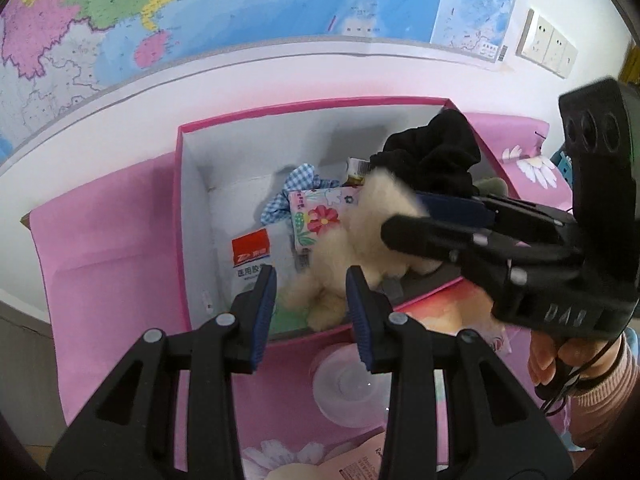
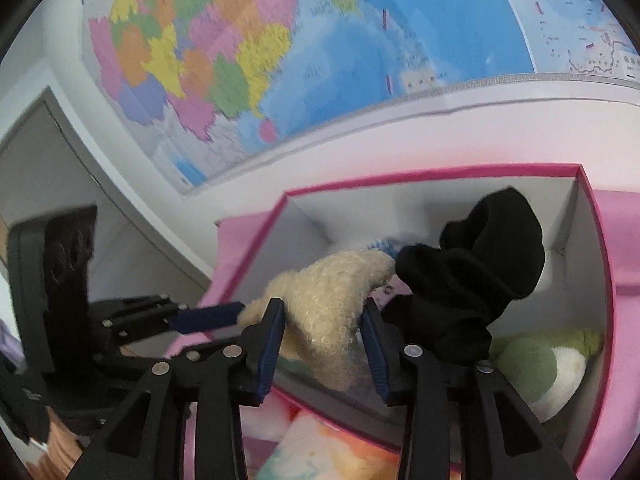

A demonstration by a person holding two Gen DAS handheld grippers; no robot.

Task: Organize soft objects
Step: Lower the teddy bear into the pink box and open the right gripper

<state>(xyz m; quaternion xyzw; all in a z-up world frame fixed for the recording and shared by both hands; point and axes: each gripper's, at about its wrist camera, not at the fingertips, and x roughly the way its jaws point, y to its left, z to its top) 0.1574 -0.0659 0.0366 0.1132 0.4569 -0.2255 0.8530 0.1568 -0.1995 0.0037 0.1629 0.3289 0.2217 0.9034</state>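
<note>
From the left wrist, a pink box [image 1: 182, 200] with white inner walls stands on the counter [image 1: 100, 260], which is covered in pink flowered cloth, toward the back edge below a wall map [image 1: 240, 0]. A cream plush toy [image 1: 360, 232], blurred, hangs over the box's near right corner. The right gripper [image 1: 400, 214], carried by a hand [image 1: 568, 356] at the counter's right edge, has its fingers on either side of the toy's upper part. The left gripper [image 1: 312, 276] points down at the near wall. Its fingers stand somewhat apart with fur showing between them, and whether they are grasping it I cannot tell. In the box lie a black cloth [image 1: 432, 156] at the back right corner, a blue checked cloth [image 1: 298, 176], a flowered packet [image 1: 320, 216] and a white packet with a red label [image 1: 256, 256]. A clear plastic lid [image 1: 348, 384] lies on the counter just before the box's near wall. From the right wrist, the right fingers are grasping the cream toy, both pads against its fur, and it droops across the box's near wall. The black cloth sits just right of it, and a green and white plush [image 2: 540, 368] lies in the box's near right corner.
</note>
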